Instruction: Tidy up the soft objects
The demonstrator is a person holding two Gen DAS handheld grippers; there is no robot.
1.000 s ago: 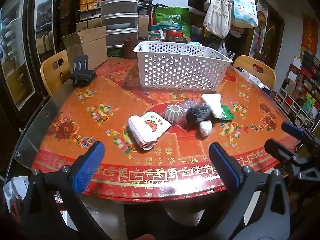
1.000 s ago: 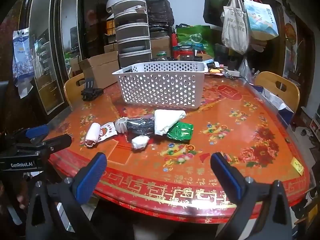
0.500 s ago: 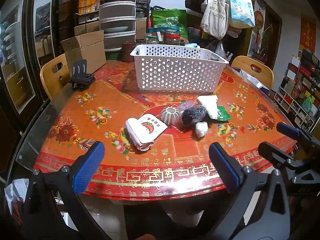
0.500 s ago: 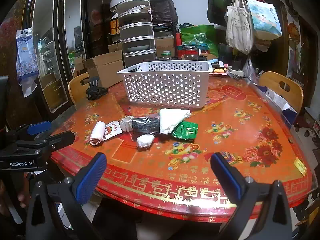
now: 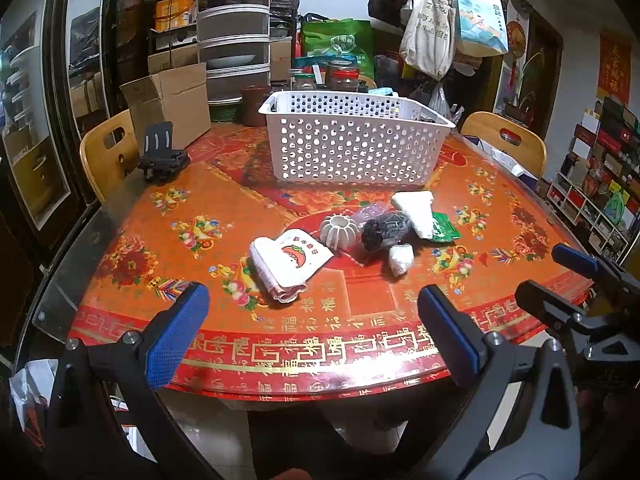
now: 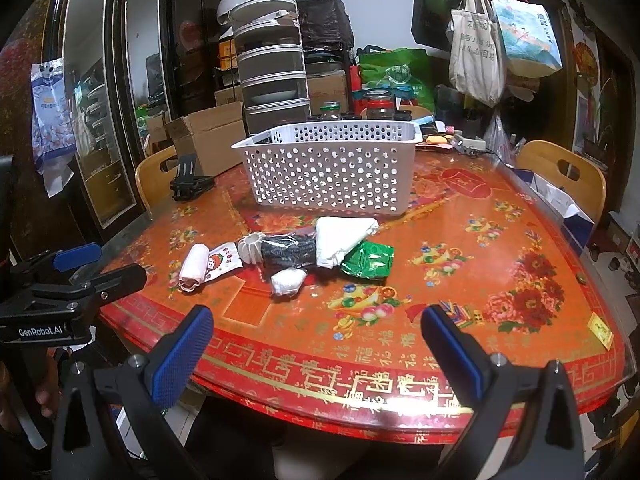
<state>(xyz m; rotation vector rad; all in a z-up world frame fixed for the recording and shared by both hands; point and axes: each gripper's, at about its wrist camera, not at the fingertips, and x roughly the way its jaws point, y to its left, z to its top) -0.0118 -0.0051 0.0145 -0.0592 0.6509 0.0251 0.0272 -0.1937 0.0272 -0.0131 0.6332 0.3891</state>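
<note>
A white perforated basket (image 5: 352, 144) (image 6: 332, 168) stands at the back of the red patterned table (image 5: 200, 264) (image 6: 460, 272). In front of it lies a cluster of soft things: a rolled white cloth with a tomato print (image 5: 286, 266) (image 6: 204, 266), a white ribbed piece (image 5: 339, 231) (image 6: 250, 247), a dark bundle (image 5: 386, 229) (image 6: 288, 254), a small white wad (image 5: 400, 258) (image 6: 287, 282), a folded white cloth (image 5: 416, 208) (image 6: 342, 238) and a green packet (image 5: 444, 230) (image 6: 368, 260). My left gripper (image 5: 312, 334) and my right gripper (image 6: 316, 346) both hang open at the near table edge, short of the cluster, holding nothing.
A black stand (image 5: 162, 156) (image 6: 190, 184) sits at the table's left. Wooden chairs (image 5: 106, 152) (image 6: 568, 172) flank the table. A cardboard box (image 5: 168, 100), stacked drawers (image 6: 272, 80), jars and hanging bags crowd the back. Bare table lies right of the cluster.
Both grippers have drawn back and risen slightly, so the table and cluster look a little farther away. Both stay open; nothing on the table has moved.
</note>
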